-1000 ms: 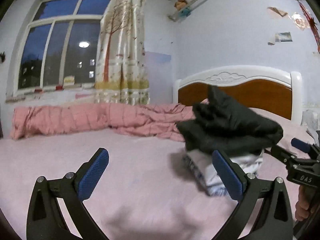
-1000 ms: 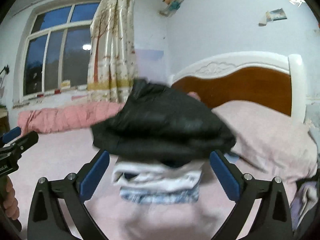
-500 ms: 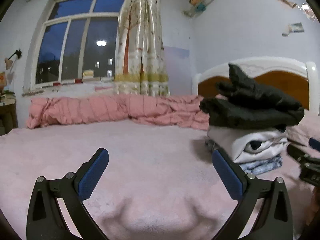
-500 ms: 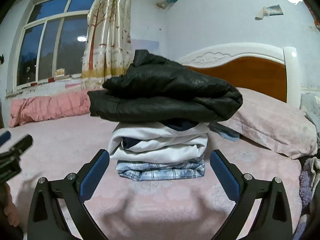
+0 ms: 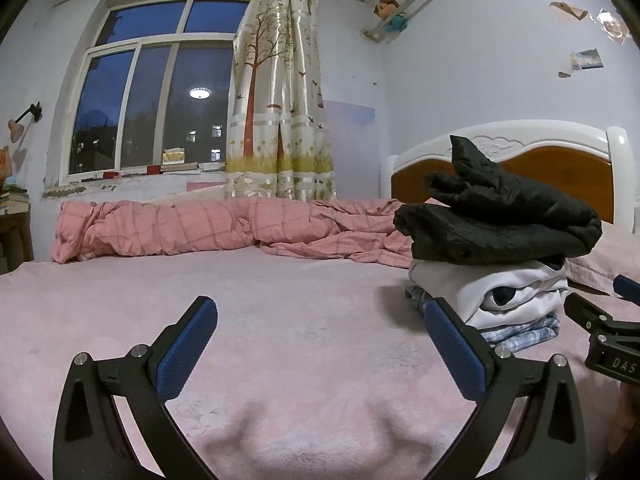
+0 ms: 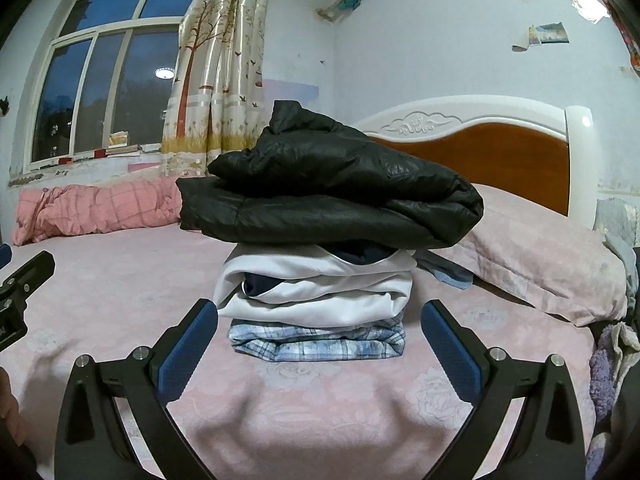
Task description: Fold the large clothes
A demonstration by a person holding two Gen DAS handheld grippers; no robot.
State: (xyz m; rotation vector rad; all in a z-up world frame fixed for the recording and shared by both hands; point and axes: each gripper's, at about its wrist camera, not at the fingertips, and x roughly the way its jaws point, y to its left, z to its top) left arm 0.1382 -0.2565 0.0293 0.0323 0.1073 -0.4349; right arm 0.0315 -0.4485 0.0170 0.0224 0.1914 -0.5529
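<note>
A stack of folded clothes stands on the pink bed (image 6: 320, 408): a black puffy jacket (image 6: 332, 196) on top, a white garment (image 6: 316, 292) under it, a blue plaid one (image 6: 320, 340) at the bottom. The stack also shows in the left wrist view, with the black jacket (image 5: 500, 220) at the right. My right gripper (image 6: 318, 344) is open and empty, just in front of the stack. My left gripper (image 5: 318, 344) is open and empty over bare bedsheet, left of the stack.
A rolled pink checked quilt (image 5: 192, 228) lies along the far side under the window. A pink pillow (image 6: 540, 264) lies by the wooden headboard (image 6: 500, 156). More clothes (image 6: 616, 352) lie at the right edge.
Both grippers have drawn back and lowered from the stack. The black jacket, blurred and shifting a second ago, now lies still on top of the pile.
</note>
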